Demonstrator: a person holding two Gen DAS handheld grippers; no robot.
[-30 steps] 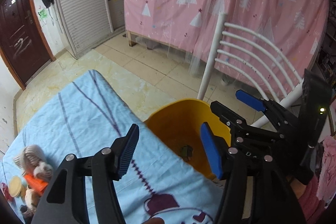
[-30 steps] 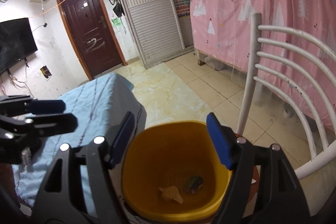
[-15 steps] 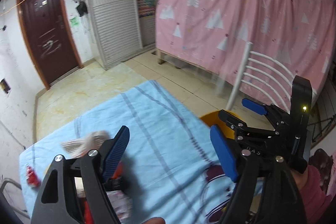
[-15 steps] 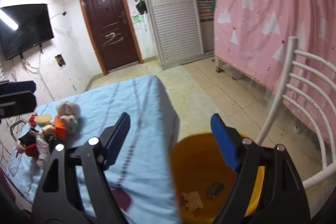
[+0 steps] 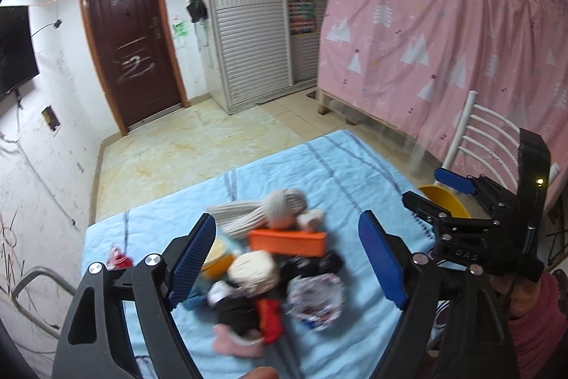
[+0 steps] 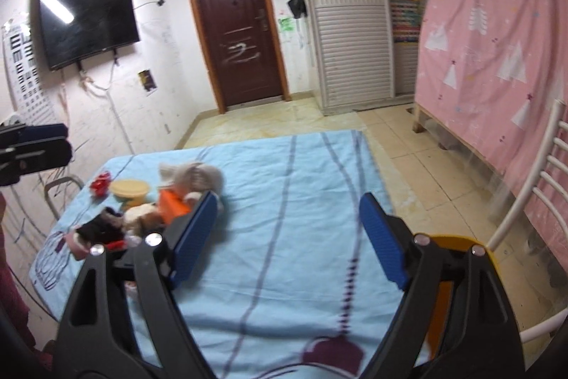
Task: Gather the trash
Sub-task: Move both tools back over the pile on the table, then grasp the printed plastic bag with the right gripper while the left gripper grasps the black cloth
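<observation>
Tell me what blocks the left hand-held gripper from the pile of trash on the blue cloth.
Nothing visible. The left hand-held gripper is open, with the pile straight ahead between its fingers and only bare cloth around it.

left gripper (image 5: 289,256) hanging wide open over a pile (image 5: 273,258)
pile lying on blue cloth (image 5: 348,173); yellow bin (image 5: 443,199) sitting at right.

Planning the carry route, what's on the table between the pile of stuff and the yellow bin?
In the right wrist view, only bare blue tablecloth lies between the pile and the yellow bin.
</observation>
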